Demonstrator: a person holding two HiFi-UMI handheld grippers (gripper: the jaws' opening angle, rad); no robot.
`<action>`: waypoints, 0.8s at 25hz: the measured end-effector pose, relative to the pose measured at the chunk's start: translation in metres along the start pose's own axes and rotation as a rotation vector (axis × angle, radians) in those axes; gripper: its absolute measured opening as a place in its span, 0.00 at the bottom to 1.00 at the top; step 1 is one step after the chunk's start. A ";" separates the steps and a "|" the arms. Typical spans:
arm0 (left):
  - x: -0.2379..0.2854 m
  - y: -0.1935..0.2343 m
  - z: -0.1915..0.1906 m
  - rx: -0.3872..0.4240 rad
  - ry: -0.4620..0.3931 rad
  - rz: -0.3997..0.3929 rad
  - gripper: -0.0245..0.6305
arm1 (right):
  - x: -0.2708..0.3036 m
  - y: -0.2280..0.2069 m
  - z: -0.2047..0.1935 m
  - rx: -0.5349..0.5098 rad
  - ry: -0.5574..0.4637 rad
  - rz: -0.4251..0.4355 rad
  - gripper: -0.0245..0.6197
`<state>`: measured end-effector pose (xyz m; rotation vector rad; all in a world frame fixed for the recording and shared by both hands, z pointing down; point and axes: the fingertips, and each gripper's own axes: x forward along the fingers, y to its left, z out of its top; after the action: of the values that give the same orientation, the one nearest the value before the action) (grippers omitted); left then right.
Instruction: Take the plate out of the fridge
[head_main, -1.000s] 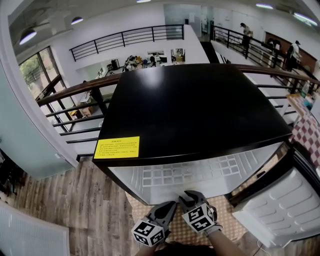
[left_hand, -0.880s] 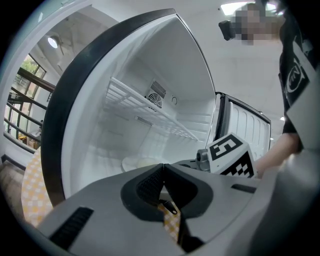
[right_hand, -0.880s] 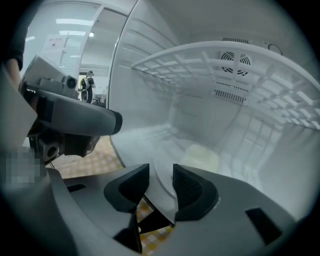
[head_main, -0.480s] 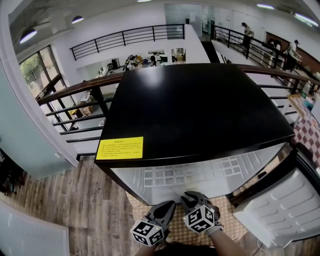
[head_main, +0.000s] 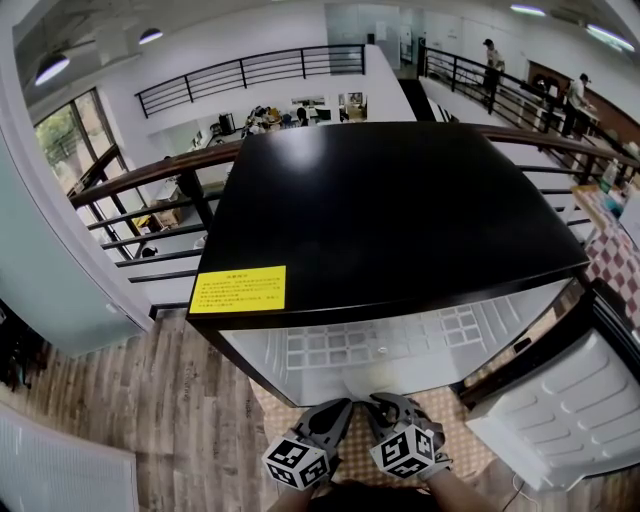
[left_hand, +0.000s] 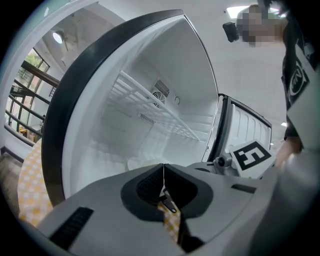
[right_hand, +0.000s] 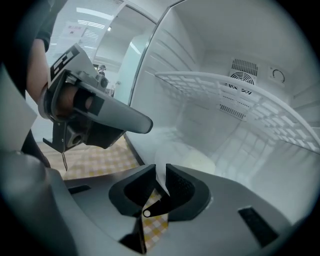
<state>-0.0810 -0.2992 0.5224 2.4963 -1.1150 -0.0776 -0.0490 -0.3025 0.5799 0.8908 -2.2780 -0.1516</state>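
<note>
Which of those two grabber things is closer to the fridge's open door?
Right. In the head view the right gripper sits left of the open door; the left gripper is farther left, the right one between them.

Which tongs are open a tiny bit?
The right tongs: a narrow gap shows between their tips, nothing in it, though they have just been closing. The left tongs are pressed shut into one thin line.
</note>
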 end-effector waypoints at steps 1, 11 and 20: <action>0.000 0.000 0.000 0.000 0.001 0.000 0.05 | -0.002 0.002 0.000 -0.003 -0.002 0.003 0.15; -0.003 -0.003 0.000 0.001 0.000 0.001 0.05 | -0.023 -0.001 -0.004 0.289 -0.099 -0.053 0.17; 0.004 -0.013 -0.003 0.003 -0.006 -0.024 0.05 | -0.045 -0.024 -0.029 0.885 -0.130 -0.169 0.18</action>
<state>-0.0688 -0.2934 0.5213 2.5137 -1.0879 -0.0901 0.0072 -0.2882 0.5694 1.5373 -2.3785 0.8062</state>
